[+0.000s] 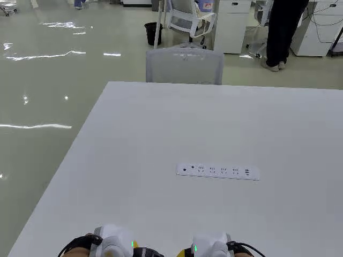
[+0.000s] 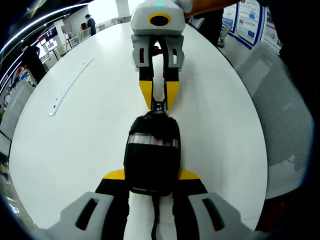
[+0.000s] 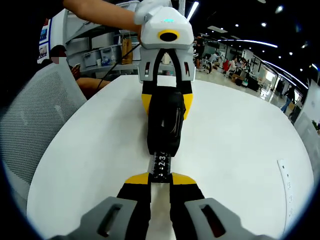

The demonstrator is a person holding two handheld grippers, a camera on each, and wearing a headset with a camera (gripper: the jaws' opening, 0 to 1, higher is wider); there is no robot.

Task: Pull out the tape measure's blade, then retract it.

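Tape measure (image 2: pixel 152 155): boxy black case, numbered blade (image 3: pixel 161 164) out
Left gripper (image 2: pixel 152 175): fingers clamp case
Right gripper (image 3: pixel 161 178): fingers pinch blade

Open office, white desk (image 1: pixel 214 123), grey chair (image 1: pixel 185 65), cabinets (image 1: pixel 231 24)

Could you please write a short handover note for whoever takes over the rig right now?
Left tool: shut on the black case of the tape measure, over the white table.
Right tool: shut on the tip of the blade, facing the left tool.
Done: both grips are set, and only a short length of blade is out, with a few numbers showing.
Left: judging by that short length, probably draw the blade out further, then let it retract into the case.
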